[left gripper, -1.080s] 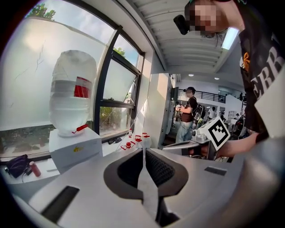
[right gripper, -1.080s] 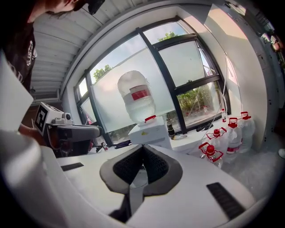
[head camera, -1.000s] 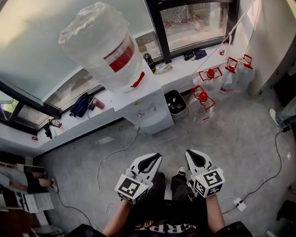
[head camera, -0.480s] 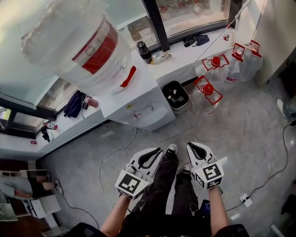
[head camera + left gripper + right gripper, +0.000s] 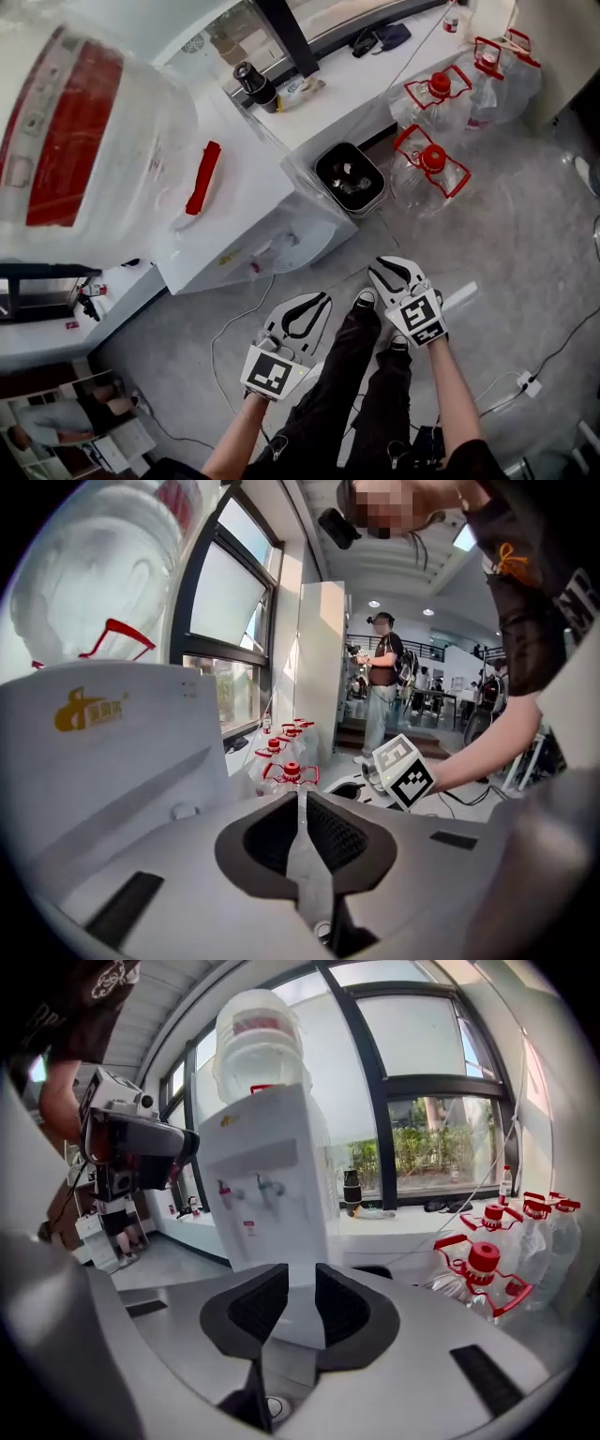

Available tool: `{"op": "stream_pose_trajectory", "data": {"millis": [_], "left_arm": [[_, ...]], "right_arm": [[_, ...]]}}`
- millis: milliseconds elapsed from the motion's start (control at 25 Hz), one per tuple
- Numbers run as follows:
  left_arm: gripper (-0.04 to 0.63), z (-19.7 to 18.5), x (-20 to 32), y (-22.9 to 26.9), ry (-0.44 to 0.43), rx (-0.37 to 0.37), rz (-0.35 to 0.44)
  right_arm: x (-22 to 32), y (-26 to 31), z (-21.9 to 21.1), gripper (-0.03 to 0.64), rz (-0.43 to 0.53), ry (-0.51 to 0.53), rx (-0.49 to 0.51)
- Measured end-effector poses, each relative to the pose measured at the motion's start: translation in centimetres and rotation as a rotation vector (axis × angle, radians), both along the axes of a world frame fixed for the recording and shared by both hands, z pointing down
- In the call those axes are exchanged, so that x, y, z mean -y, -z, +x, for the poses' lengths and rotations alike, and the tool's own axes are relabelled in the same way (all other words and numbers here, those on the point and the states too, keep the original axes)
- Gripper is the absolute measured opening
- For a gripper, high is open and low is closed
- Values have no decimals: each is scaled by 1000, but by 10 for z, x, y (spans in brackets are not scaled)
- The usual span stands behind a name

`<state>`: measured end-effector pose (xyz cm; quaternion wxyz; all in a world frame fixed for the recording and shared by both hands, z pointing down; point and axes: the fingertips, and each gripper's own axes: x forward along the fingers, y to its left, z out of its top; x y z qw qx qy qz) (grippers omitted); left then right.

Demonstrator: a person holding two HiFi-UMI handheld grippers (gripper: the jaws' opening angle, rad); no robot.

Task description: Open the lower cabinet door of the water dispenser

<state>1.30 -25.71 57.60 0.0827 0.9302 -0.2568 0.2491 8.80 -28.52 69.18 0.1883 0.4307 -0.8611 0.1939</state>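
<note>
White cabinet door (image 5: 301,1290): low on the water dispenser (image 5: 265,1162) front, under the taps (image 5: 246,1188); edges and handle not resolvable.
Right gripper (image 5: 390,270): in front of the dispenser, well apart from it; jaws have just been opening to a narrow gap, nothing between them.
Left gripper (image 5: 323,300): beside the right one, jaws together, empty.
Step, my read: get down to door height, find the free edge, hook it, pull along the hinge arc.
Views: head view shows the dispenser's top only; right gripper view alone shows its front.
</note>
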Motion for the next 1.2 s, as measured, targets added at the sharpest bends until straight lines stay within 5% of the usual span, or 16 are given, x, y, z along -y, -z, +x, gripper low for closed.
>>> {"op": "stream_pose_trajectory", "data": {"millis": [600, 1200], "left_arm": [[45, -14, 70, -148, -2, 71, -65], [51, -25, 74, -168, 7, 73, -102]], "right_arm": [[102, -214, -60, 251, -26, 279, -168], [142, -260, -85, 317, -44, 432, -281]]}}
